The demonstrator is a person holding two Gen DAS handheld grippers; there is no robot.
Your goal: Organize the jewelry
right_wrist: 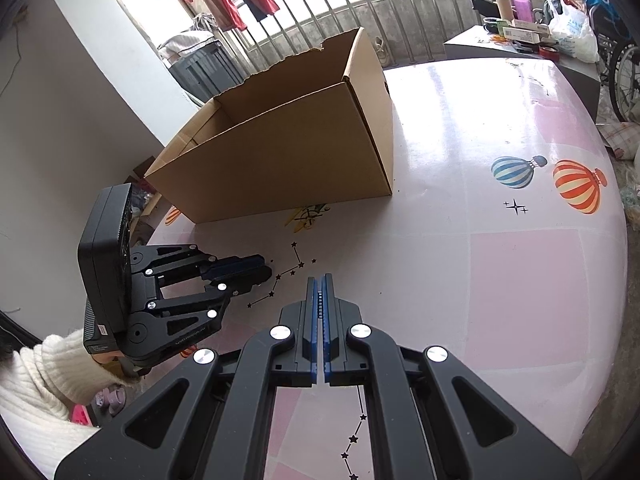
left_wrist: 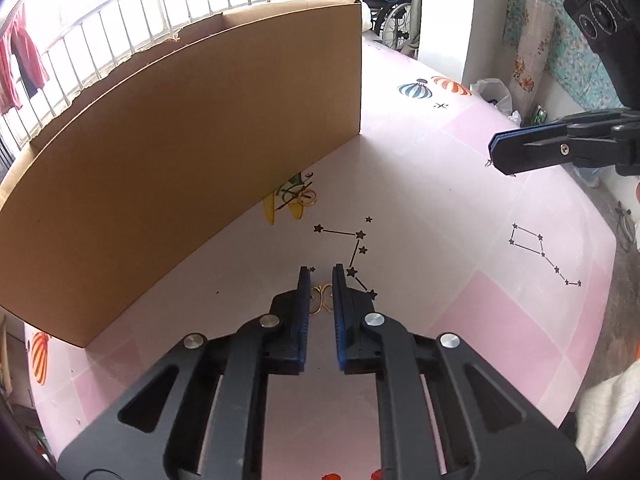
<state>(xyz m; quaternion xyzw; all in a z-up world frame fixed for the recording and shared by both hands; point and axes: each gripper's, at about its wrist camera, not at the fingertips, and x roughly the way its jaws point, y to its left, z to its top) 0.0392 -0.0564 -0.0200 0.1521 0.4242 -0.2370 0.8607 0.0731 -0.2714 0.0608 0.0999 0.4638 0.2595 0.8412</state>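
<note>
Left claw (left_wrist: 321, 276) of mine hangs low over the pink patterned surface (left_wrist: 460, 208), its blue pads slightly parted and pressing on nothing, with a small gold looped piece of jewelry (left_wrist: 322, 296) lying on the surface between the tips. My right claw (right_wrist: 320, 280) is clenched empty, hovering off to the right. To take the piece well, I judge I should sink until both pads flank the gold loops, close gently, then lift straight before carrying it to the open brown cardboard box (left_wrist: 180, 140) standing just beyond, on the far left. Printed star lines and striped balloons mark the surface; a barred window with hanging red clothes lies behind.
</note>
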